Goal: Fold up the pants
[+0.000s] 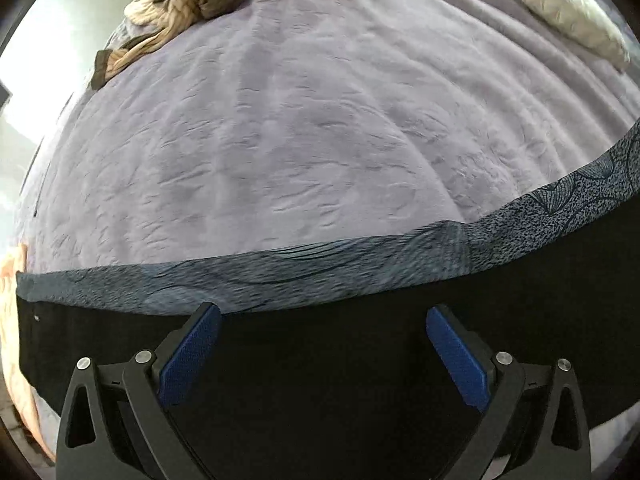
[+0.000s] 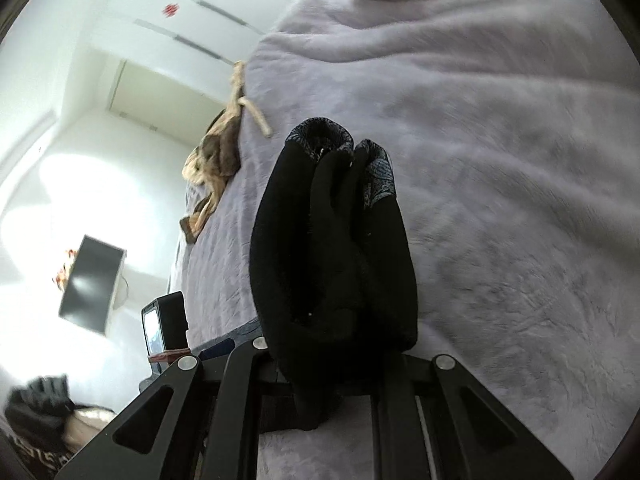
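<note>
Holding a bunched end of the pants (image 2: 332, 248) in your right gripper (image 2: 332, 364), you have the jaws closed tight on the black cloth, which bulges forward past the fingers with the patterned blue-grey band showing at its far tip. Your left gripper (image 1: 323, 354) stands wide open with nothing between its blue pads (image 1: 190, 356); it hangs over the black body of the pants (image 1: 320, 360), which stretches across the near edge of the bed (image 1: 280, 140), the patterned band running along its far side. Whether that gripper touches the cloth you cannot tell.

Beyond the pants the lilac bed cover is bare until the far edge, where a brown and tan garment (image 1: 192, 4) lies heaped, and a pale pillow (image 1: 560, 8) sits at the far right.

Judging from this, the fold is only starting: one end is gathered and lifted, the rest lies flat and long. Left to do, it seems: carry the held end over, lay it down on the other part, and smooth it.
</note>
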Tool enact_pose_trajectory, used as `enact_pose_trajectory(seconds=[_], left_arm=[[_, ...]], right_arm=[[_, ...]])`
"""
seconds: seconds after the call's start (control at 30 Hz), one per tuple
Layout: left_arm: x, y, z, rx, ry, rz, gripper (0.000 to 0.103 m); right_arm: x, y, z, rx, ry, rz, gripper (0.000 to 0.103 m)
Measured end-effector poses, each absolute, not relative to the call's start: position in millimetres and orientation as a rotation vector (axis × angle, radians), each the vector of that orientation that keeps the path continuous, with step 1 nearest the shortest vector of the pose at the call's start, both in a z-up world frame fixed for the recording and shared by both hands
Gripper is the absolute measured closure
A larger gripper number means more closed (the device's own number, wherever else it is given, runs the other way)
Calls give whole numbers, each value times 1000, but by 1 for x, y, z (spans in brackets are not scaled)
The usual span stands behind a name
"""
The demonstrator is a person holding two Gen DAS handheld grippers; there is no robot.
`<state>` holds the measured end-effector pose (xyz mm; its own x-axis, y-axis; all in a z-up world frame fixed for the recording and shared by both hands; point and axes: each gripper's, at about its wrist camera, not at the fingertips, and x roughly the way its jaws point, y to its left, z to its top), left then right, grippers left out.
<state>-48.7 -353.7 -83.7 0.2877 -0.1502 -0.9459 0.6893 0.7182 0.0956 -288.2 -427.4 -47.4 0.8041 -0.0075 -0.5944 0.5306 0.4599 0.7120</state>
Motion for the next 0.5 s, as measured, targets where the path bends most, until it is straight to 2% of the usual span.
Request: enact_pose_trajectory(seconds=[0.3,0.5], left_arm=[[5,-250,-53,498,1149,-610,0],[46,-165,-56,464,1168,-552,0]], right_arm=[[-205,-342,7,821,648,-293,90],[-116,-251,-19,737,801,-190,90]])
